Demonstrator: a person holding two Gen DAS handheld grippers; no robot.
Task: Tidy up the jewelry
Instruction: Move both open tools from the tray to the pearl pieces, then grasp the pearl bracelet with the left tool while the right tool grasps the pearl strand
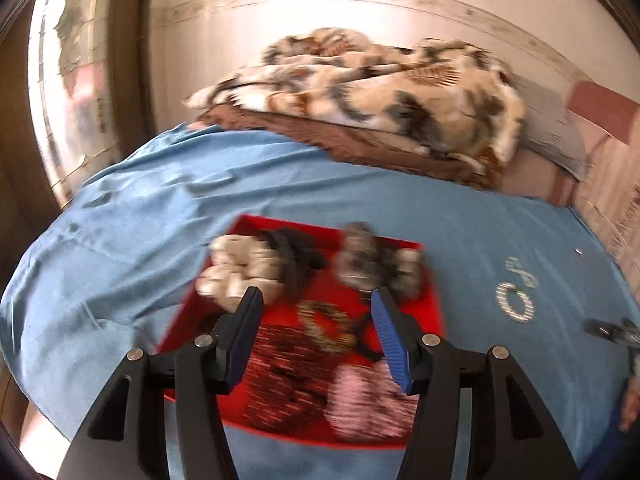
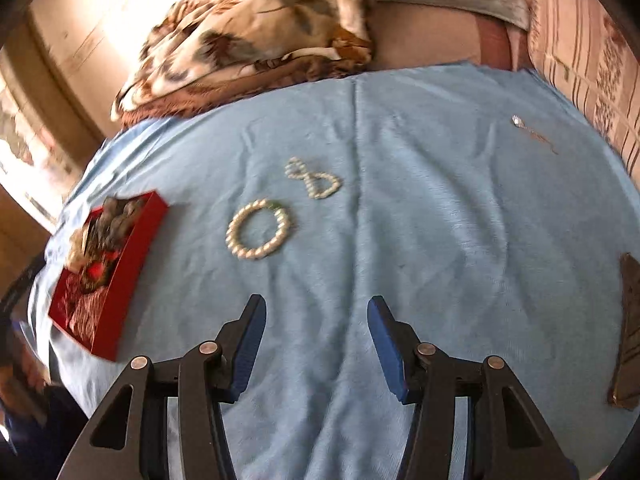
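A red box (image 1: 434, 322) full of scrunchies and a gold chain bracelet (image 1: 326, 324) lies on the blue cloth (image 1: 140, 240). My left gripper (image 1: 316, 300) is open and empty, hovering over the box. In the right wrist view the box (image 2: 136, 236) is at the left. A round pearl bracelet (image 2: 258, 234) and a twisted pearl bracelet (image 2: 314, 178) lie on the cloth ahead of my right gripper (image 2: 316, 308), which is open and empty above the cloth. Both bracelets also show in the left wrist view (image 1: 516, 300). A small silver chain piece (image 2: 532, 132) lies far right.
A patterned brown and cream blanket (image 1: 360, 92) is heaped at the back of the bed. A dark flat object (image 2: 630, 336) lies at the right edge of the cloth. A striped cushion (image 2: 592, 40) stands at the far right.
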